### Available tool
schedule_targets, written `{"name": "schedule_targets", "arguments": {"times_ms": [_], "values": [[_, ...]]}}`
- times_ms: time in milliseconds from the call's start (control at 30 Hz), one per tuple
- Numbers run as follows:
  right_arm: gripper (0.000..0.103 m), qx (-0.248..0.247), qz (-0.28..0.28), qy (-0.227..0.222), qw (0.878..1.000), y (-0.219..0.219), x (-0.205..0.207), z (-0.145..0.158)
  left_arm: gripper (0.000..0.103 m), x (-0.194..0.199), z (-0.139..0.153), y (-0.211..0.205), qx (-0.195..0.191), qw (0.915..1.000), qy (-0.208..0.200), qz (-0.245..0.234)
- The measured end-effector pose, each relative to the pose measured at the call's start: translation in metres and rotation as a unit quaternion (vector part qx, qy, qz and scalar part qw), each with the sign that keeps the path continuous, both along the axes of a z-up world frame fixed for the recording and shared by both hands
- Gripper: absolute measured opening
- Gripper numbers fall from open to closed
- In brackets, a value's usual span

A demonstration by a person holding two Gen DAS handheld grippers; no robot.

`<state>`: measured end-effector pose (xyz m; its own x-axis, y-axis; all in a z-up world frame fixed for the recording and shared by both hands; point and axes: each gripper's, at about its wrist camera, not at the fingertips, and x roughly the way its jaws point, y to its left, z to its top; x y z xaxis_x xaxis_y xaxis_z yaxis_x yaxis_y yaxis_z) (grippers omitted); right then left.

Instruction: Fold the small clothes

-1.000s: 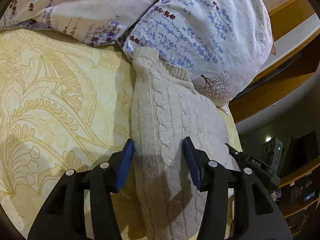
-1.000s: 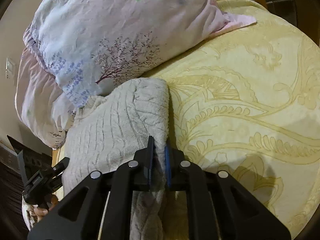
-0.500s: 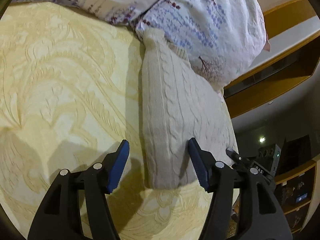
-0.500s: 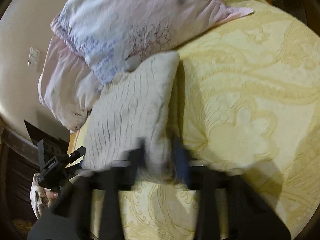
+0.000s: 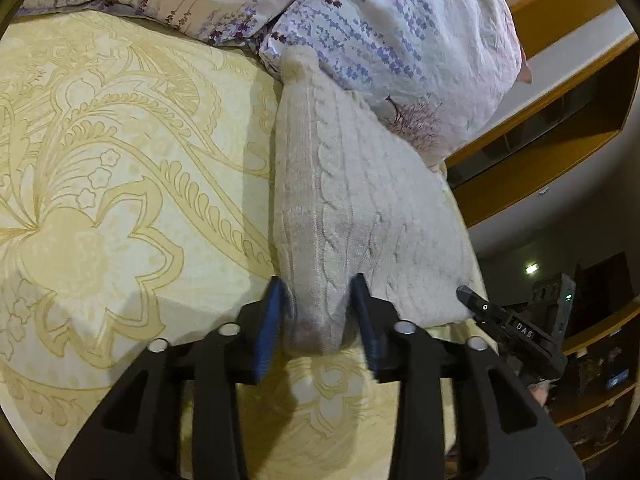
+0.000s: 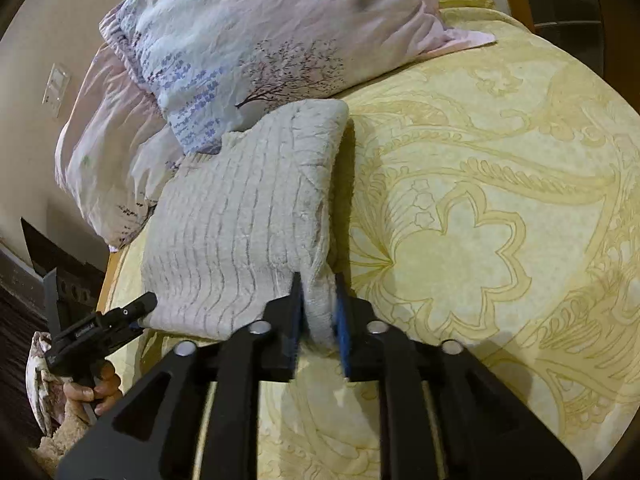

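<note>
On a yellow patterned bedspread (image 5: 120, 208), the folded cable-knit sweater (image 5: 344, 200) runs lengthwise toward twelve o'clock; the left gripper (image 5: 316, 320), closing, and right gripper (image 6: 318, 312), opening, each bracket a near corner, pads not clearly pressing.

Warm, dim indoor light falls from above, casting soft gripper shadows across the yellow bedspread (image 5: 120, 208). Strong fisheye bending darkens the corners. Nearby gripper fingers look slightly smeared; the fabric stays sharp.
</note>
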<state>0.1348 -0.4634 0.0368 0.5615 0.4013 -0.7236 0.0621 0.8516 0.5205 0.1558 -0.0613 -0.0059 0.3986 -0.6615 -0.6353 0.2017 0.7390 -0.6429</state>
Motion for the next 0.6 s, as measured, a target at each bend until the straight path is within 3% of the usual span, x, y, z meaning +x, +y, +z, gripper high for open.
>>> {"name": "schedule_targets", "arguments": {"times_ms": [33, 67, 100, 133, 233, 400, 600], "values": [[0.044, 0.012, -0.002, -0.004, 1.0, -0.004, 0.001, 0.005, 0.057, 0.001, 0.006, 0.005, -0.011, 0.9999, 0.0, 0.004], [0.059, 0.028, -0.007, -0.01, 1.0, -0.01, 0.003, 0.009, 0.07, 0.003, 0.011, 0.009, -0.018, 0.9998, -0.003, 0.006], [0.07, 0.041, -0.011, -0.012, 0.999, -0.014, 0.005, 0.013, 0.073, 0.007, 0.016, 0.011, -0.022, 0.9997, -0.006, 0.005], [0.072, 0.055, -0.013, -0.011, 0.998, -0.018, 0.011, 0.015, 0.076, 0.01, 0.019, 0.013, -0.024, 0.9997, -0.007, 0.005], [0.074, 0.098, -0.012, 0.013, 0.995, -0.029, 0.037, 0.012, 0.079, 0.032, 0.023, 0.016, -0.033, 0.9994, 0.011, 0.005], [0.074, 0.128, -0.016, 0.063, 0.99, -0.032, 0.077, -0.01, 0.079, 0.072, 0.017, 0.0, -0.027, 0.9986, 0.044, -0.01], [0.072, 0.14, -0.001, 0.078, 0.987, -0.023, 0.1, -0.027, 0.079, 0.096, 0.006, -0.019, -0.022, 0.9978, 0.059, -0.02]]}}
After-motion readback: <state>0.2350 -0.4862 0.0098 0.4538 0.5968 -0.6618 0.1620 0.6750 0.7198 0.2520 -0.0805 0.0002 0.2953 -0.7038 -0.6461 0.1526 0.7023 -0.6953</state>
